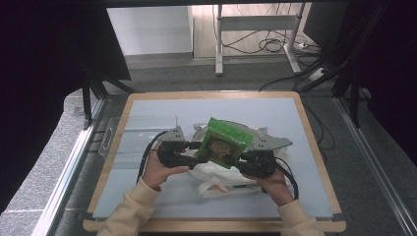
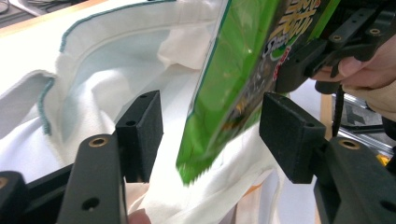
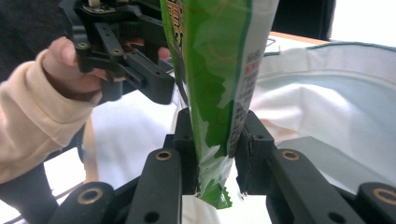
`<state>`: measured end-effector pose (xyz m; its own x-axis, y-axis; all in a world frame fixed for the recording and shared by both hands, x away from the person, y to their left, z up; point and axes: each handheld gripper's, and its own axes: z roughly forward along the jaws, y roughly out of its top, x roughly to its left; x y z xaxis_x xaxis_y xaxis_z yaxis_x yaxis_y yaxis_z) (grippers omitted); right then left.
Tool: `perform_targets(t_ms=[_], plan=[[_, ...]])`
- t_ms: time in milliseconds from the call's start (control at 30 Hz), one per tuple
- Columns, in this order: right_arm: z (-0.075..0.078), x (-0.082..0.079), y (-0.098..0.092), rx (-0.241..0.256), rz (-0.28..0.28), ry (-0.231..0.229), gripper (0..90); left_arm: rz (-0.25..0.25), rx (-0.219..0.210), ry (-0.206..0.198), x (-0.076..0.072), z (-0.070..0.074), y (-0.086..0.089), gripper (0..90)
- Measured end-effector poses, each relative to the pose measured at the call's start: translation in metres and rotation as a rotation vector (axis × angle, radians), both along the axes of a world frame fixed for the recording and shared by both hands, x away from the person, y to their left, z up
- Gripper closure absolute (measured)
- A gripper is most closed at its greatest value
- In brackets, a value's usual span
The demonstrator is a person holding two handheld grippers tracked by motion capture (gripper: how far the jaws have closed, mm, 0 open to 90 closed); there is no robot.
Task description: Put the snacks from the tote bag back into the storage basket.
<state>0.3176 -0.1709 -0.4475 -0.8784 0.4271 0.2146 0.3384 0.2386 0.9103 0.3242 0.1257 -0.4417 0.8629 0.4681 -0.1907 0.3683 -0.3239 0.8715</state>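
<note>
A green snack bag (image 1: 223,142) hangs tilted above a white cloth tote bag (image 1: 216,173) at the middle of the table. My right gripper (image 3: 215,151) is shut on the snack bag's (image 3: 219,70) lower edge, which pokes out below the pads. My left gripper (image 2: 212,140) is open, its pads (image 2: 140,133) wide apart on either side of the snack bag's (image 2: 233,84) corner without touching it. Below lies the tote's open mouth (image 2: 107,70), rimmed in teal. In the high view the left gripper (image 1: 193,146) and right gripper (image 1: 247,158) flank the snack bag.
A clear plastic tray (image 1: 129,133) lies on the grey mat (image 1: 275,113) at the left. The table's wooden rim (image 1: 314,142) frames the mat. Beyond the far edge stand desk legs (image 1: 219,44) with cables on the floor.
</note>
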Motion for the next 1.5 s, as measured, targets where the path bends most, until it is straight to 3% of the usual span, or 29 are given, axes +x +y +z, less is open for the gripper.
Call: perform_targets(t_ms=[267, 700, 900, 1067, 1200, 1233, 1500], plan=[[0.007, 0.000, -0.007, -0.086, -0.047, -0.048, 72.2, 0.024, 0.026, -0.007, 0.000, 0.001, 0.006, 39.2], [0.015, 0.002, -0.014, -0.227, -0.095, -0.072, 72.2, 0.036, 0.047, -0.013, -0.002, 0.002, 0.009, 38.5], [0.022, 0.001, -0.018, -0.253, -0.083, -0.094, 72.2, 0.039, 0.057, -0.026, -0.003, 0.006, 0.008, 38.4], [0.025, 0.001, -0.017, -0.326, -0.075, -0.116, 72.2, 0.049, 0.044, -0.028, -0.004, 0.009, 0.009, 38.3], [0.024, 0.002, -0.015, -0.356, -0.067, -0.118, 72.2, 0.043, 0.050, -0.030, -0.004, 0.010, 0.008, 38.1], [0.023, 0.001, -0.014, -0.383, -0.065, -0.123, 72.2, 0.047, 0.050, -0.035, -0.004, 0.012, 0.008, 38.0], [0.019, 0.003, -0.012, -0.434, -0.060, -0.128, 72.2, 0.037, 0.091, -0.069, 0.000, 0.035, 0.010, 36.8]])
